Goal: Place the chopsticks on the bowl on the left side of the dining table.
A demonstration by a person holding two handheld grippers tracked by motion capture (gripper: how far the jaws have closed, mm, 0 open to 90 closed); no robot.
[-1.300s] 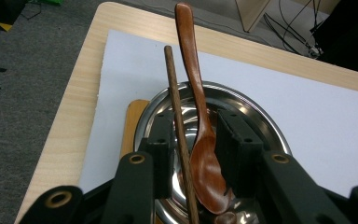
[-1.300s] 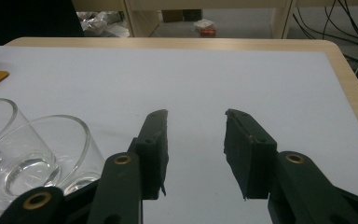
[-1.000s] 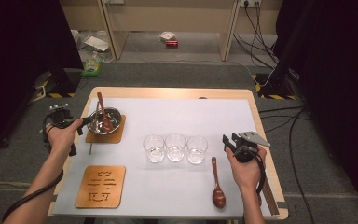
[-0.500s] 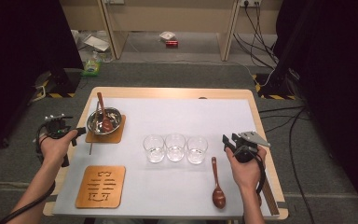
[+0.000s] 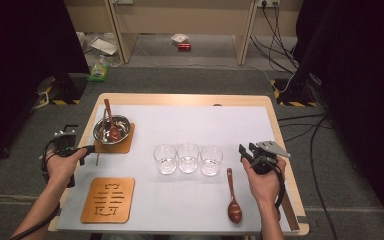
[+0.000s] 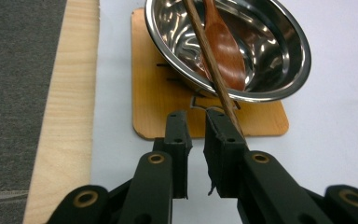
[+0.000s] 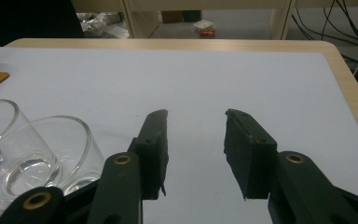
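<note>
Reaching toward the shiny round metal bowl (image 6: 228,46), the left gripper (image 6: 196,122) sits low over the white table cover (image 5: 190,125). Its two black fingers (image 6: 176,135) have just been closing, and now a thin gap is left between them. Nothing is in that gap. A long thin brown wooden stick (image 6: 212,70) leans out over the bowl's rim and comes down beside the outer side of one finger, on the right in the left gripper view. I cannot tell if it touches that finger. The stick is not pinched.

Just past the fingertips lies a flat orange wooden mat (image 6: 168,93), and the bowl stands on it. A brown wooden spoon (image 6: 223,46) rests inside the bowl, next to the stick.

The right gripper (image 7: 196,116) hangs over bare white cover with its fingers (image 7: 249,144) spread apart and gripping nothing. Beside those fingers, at the left of the right gripper view, stand clear round drinking glasses (image 7: 37,154). From above, three glasses sit in a row, and a second brown wooden spoon (image 5: 233,197) lies on the cover near the right hand (image 5: 265,182). A second orange mat with cut-out lines (image 5: 108,199) lies near the left hand (image 5: 62,165).
</note>
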